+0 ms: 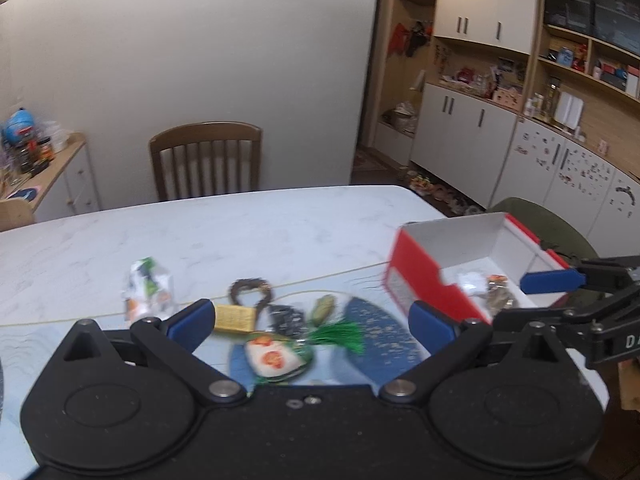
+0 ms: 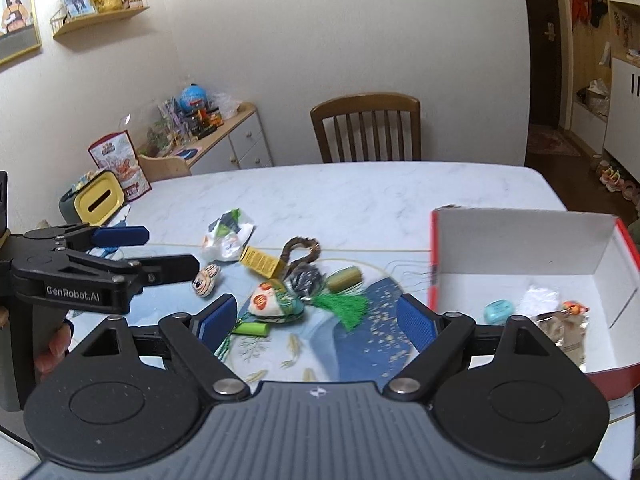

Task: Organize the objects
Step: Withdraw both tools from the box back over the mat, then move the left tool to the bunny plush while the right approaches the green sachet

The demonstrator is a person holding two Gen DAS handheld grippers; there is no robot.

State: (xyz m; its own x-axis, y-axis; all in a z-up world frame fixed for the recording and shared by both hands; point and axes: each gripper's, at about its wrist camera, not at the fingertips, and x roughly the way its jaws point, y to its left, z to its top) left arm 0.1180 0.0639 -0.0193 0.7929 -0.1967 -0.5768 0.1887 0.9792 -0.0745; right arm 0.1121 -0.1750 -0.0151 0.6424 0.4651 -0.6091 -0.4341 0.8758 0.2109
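A pile of small items lies on the blue mat: a yellow box [image 1: 234,318] [image 2: 260,262], a brown loop [image 2: 302,250], an olive cylinder [image 2: 344,278], a green tassel [image 1: 340,336] [image 2: 344,308], a white pouch with orange marks [image 1: 272,358] [image 2: 266,302] and a tiger-face charm [image 2: 206,280]. A white packet [image 1: 146,292] [image 2: 228,234] lies just behind them. At the right, the red-and-white box [image 1: 460,264] [image 2: 520,248] holds a teal item [image 2: 498,310] and a foil packet [image 2: 564,328]. My left gripper [image 1: 312,322] [image 2: 172,250] hangs open above the pile. My right gripper [image 2: 316,318] [image 1: 532,298] is open and empty beside the box.
A wooden chair [image 1: 206,160] [image 2: 366,128] stands at the table's far side. A yellow-lidded container [image 2: 100,200] and a snack bag [image 2: 120,164] sit at the table's left end. A cluttered side cabinet [image 2: 224,136] stands by the wall. A hand [image 2: 52,348] holds the left gripper.
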